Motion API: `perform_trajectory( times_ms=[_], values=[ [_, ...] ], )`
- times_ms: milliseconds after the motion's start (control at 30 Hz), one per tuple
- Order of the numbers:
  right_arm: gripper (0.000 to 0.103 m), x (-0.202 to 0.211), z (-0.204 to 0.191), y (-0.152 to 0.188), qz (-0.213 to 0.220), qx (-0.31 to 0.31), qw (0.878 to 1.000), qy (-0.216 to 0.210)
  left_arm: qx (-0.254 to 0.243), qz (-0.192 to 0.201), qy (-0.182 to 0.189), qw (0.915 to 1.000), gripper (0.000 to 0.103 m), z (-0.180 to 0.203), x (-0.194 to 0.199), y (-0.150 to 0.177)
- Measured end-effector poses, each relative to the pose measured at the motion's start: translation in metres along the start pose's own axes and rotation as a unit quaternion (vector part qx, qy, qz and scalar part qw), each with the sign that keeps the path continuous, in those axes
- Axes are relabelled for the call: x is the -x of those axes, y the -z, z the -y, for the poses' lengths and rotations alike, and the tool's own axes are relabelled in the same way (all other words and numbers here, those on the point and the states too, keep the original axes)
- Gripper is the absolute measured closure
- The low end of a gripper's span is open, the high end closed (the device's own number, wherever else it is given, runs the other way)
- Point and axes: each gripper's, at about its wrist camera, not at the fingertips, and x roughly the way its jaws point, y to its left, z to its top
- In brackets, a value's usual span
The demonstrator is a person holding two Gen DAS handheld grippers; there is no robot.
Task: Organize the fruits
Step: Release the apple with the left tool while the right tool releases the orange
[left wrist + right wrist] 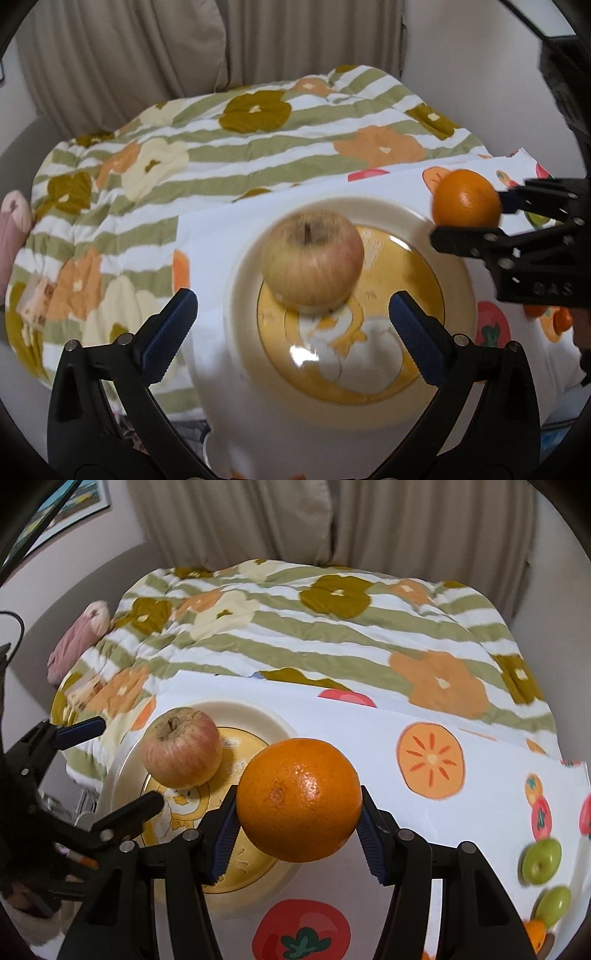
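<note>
We have the blotchy red-yellow apple (313, 258) resting on the round cream plate with a yellow centre (454, 266), mid-frame. Our left gripper (291, 325) stands released, nothing between its jaws. Our right gripper (297, 834) is grasping the round orange (299, 799), right of the apple. Next, we judge, comes lowering it onto the plate's bare lower-right, clear of the rim and apple.

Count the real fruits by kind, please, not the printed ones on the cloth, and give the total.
Apple, on the plate: 1
Orange, held in the right gripper: 1
Small green fruits at the right edge of the cloth: 2
Total: 4
A partly hidden orange thing at the lower right edge is not counted; I cannot tell what it is.
</note>
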Motion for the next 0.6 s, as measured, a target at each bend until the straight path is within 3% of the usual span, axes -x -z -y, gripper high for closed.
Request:
perform_trajectory(
  times_ms=[100, 300, 600],
  values=[
    [0.048, -0.011, -0.006, -0.002, -0.003, 0.019, 1.0, -0.023, 0.004, -0.009, -0.006, 0.9999, 0.0, -0.003, 0.003, 0.007],
    [0.048, -0.032, -0.026, -0.004, -0.001, 0.085, 0.996, -0.031, 0.029, -0.017, -0.009, 0.9994, 0.0, -0.016, 0.008, 0.018],
    [0.048, -0.049, -0.044, 0.001, 0.014, 0.158, 0.987, 0.005, 0.037, -0.028, -0.007, 0.9989, 0.0, -0.019, 0.001, 0.029]
  ],
)
